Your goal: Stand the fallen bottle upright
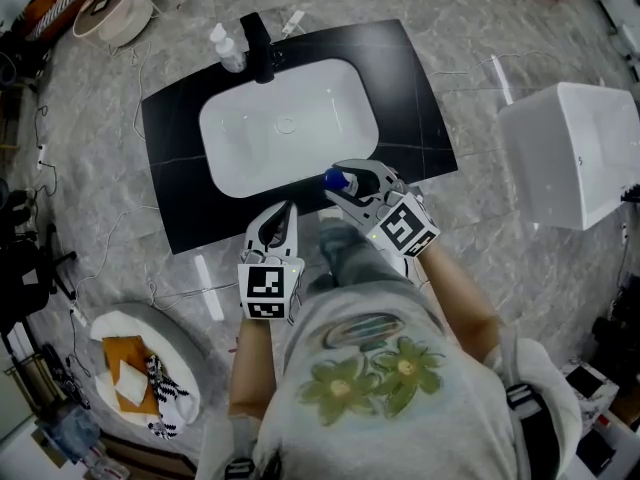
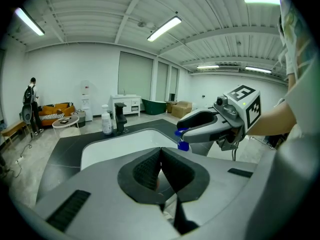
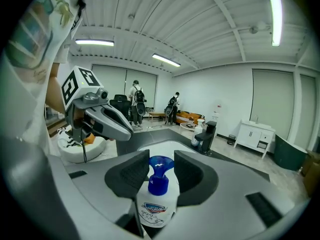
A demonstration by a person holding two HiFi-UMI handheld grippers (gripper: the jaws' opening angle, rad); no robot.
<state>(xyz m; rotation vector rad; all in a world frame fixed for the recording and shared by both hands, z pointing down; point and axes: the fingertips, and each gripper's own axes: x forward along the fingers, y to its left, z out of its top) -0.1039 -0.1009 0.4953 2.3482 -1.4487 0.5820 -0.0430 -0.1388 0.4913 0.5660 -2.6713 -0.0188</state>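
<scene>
My right gripper (image 1: 347,182) is shut on a white bottle with a blue pump head (image 1: 335,179), holding it in the air over the front edge of the black counter (image 1: 170,138). In the right gripper view the bottle (image 3: 159,204) sits between the pads, label facing the camera, with the blue pump at the fingertips. From the left gripper view the pump (image 2: 182,145) shows under the right gripper (image 2: 192,126). My left gripper (image 1: 283,216) hovers beside it to the left, jaws shut (image 2: 161,151) with nothing held.
A white basin (image 1: 290,128) is set in the counter, with a black faucet (image 1: 258,43) and a small spray bottle (image 1: 228,53) behind it. A white box (image 1: 570,153) stands at the right. A round cushion with cloths (image 1: 140,368) lies on the floor at lower left.
</scene>
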